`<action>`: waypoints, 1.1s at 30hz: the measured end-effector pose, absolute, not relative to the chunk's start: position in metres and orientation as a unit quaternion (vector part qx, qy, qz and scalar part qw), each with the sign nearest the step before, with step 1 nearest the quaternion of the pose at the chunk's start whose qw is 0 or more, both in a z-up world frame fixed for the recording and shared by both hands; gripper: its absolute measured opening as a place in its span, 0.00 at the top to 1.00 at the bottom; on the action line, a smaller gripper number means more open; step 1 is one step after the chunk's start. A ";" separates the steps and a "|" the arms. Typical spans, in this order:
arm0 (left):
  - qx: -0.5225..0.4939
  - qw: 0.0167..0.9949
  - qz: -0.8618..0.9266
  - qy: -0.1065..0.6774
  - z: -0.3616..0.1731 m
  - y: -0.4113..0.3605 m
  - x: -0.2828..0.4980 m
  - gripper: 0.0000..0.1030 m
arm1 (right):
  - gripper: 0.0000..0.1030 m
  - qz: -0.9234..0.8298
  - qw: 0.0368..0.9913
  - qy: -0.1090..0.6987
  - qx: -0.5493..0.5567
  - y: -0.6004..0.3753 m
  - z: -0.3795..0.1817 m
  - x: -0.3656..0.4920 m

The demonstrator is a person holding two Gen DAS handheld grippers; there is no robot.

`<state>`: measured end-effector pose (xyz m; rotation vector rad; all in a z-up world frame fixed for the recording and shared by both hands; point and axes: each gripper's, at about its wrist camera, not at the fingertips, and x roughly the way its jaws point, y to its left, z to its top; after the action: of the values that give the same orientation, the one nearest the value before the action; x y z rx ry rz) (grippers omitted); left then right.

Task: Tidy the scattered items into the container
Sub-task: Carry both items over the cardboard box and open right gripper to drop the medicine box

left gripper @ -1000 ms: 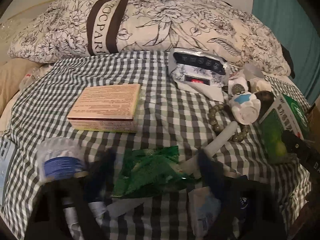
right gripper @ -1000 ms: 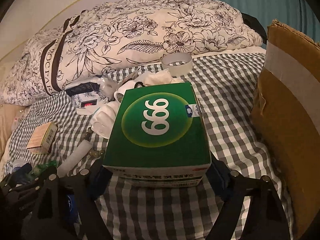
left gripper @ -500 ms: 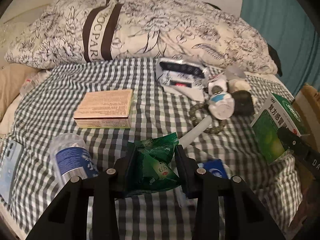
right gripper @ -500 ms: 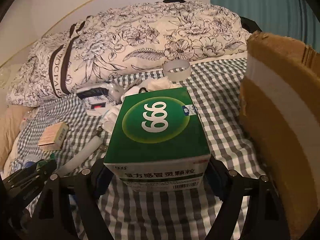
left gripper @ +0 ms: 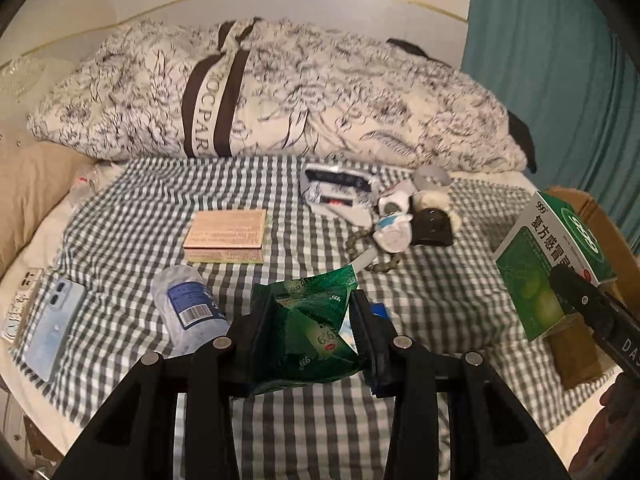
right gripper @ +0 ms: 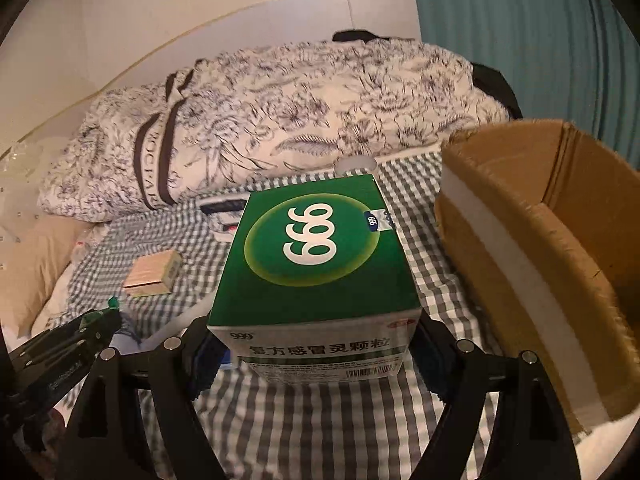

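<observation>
My left gripper (left gripper: 312, 312) is shut on a crumpled green sachet pack (left gripper: 320, 284), held above the checked cloth (left gripper: 132, 216). My right gripper (right gripper: 316, 346) is shut on a green "999" medicine box (right gripper: 316, 256), lifted off the bed. That box (left gripper: 548, 264) shows at the right edge of the left wrist view, with a right finger (left gripper: 580, 300) on it. The open cardboard box (right gripper: 520, 248) stands just right of the held box. The left gripper (right gripper: 92, 320) shows low at the left of the right wrist view.
On the cloth lie a pink carton (left gripper: 226, 234), a water bottle (left gripper: 188, 308), a phone (left gripper: 54, 320), a silver pouch (left gripper: 340, 188), a tape roll (left gripper: 430, 176), a bead bracelet (left gripper: 380, 266) and small white and black items. A flowered pillow (left gripper: 260, 92) lies behind them, a teal curtain (right gripper: 520, 40) at the right.
The left jaws closed on the green sachet pack and lifted it off the cloth. The right gripper rose with the green box, and the cardboard box's open top came into view.
</observation>
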<state>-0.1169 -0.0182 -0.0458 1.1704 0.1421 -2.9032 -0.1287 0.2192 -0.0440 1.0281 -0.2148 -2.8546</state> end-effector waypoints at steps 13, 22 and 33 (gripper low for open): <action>0.339 -0.019 -0.939 0.050 0.012 0.014 -0.071 0.62 | 0.23 -0.957 0.063 -0.067 0.276 0.227 0.030 -0.045; 0.317 -0.048 -0.947 0.030 0.048 0.063 -0.071 0.62 | 0.23 -0.966 0.052 -0.071 0.244 0.265 0.066 -0.026; 0.307 -0.145 -0.941 0.009 0.076 0.163 -0.091 0.62 | 0.23 -0.973 -0.010 -0.081 0.216 0.349 0.099 -0.019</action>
<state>-0.0907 0.1633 0.0760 1.0642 0.0323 -3.2625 -0.0191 0.3488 0.0991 0.6843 -0.2563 -3.0762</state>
